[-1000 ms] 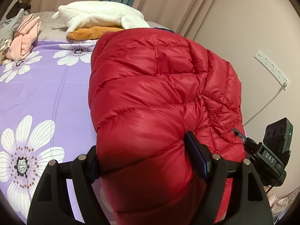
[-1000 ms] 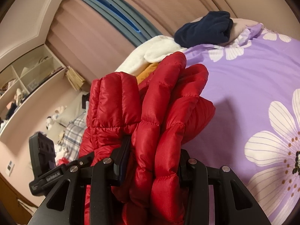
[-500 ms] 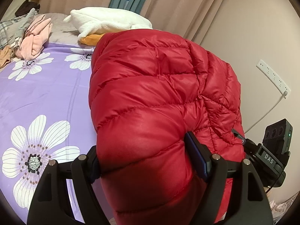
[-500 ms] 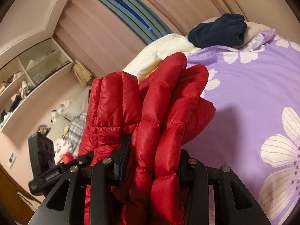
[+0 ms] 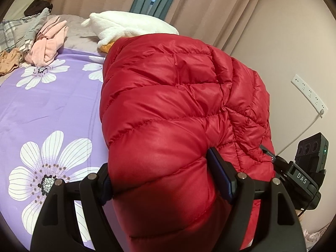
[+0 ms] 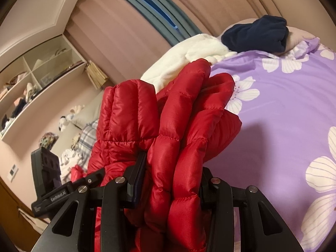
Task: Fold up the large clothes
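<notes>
A puffy red down jacket [image 5: 168, 109] fills the middle of the left wrist view, held up above a purple bedspread with white flowers [image 5: 42, 109]. My left gripper [image 5: 163, 180] is shut on a thick fold of it, with the padding bulging between the jaws. In the right wrist view my right gripper [image 6: 170, 180] is shut on several bunched layers of the same red jacket [image 6: 172, 117], which stand up past the fingers. The other gripper's black body [image 5: 304, 172] shows at the right edge of the left wrist view.
A white plush blanket [image 5: 130, 27] over something orange lies by the curtains. Pink and plaid clothes [image 5: 46, 42] are heaped at the bed's far left. A navy garment [image 6: 256, 33] rests on a pillow. Wall shelves [image 6: 31, 79] and a power strip [image 5: 308, 92] line the walls.
Both grippers have carried the jacket sideways over the bed, still gripping it. The bed, the flowers and the clothes piles have shifted in both views.
</notes>
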The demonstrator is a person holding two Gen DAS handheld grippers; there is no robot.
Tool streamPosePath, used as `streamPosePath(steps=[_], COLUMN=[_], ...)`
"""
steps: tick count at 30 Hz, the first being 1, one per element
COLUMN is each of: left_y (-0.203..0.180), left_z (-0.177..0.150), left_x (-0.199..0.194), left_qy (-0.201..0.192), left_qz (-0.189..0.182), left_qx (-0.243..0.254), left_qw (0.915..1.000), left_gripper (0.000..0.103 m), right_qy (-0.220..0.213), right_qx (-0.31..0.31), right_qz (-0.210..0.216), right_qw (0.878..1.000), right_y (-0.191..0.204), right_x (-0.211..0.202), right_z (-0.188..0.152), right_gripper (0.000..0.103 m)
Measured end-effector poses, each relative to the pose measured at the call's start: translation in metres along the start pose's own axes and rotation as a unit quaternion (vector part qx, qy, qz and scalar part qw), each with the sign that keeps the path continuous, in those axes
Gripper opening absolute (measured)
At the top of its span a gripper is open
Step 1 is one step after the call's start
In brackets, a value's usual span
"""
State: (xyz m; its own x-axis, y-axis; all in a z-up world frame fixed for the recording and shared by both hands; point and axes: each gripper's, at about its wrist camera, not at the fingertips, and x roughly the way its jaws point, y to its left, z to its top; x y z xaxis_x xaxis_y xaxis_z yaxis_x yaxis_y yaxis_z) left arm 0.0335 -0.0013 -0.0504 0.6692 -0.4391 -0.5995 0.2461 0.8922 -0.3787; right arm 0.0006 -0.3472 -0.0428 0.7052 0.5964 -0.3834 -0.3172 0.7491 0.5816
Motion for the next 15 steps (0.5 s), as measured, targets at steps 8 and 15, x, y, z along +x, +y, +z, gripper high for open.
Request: streamPosePath(steps=[8, 15], left_y=[0.000, 0.001], left_z=[-0.004, -0.005], left_x=[-0.007, -0.011], left_qy=[-0.003, -0.004], left_qz=[0.005, 0.010], left_qx=[-0.006, -0.010], left_qw=[1.0000, 0.9999], left_gripper=[0.078, 0.078], right_qy=[0.009, 0.017], right_qx=[-0.008, -0.012], right_qz=[0.005, 0.010], right_qw=[1.000, 1.000], right_y=[0.003, 0.006], right_x=[0.012, 0.021], right_z=[0.005, 0.007], right_gripper=[0.041, 0.041])
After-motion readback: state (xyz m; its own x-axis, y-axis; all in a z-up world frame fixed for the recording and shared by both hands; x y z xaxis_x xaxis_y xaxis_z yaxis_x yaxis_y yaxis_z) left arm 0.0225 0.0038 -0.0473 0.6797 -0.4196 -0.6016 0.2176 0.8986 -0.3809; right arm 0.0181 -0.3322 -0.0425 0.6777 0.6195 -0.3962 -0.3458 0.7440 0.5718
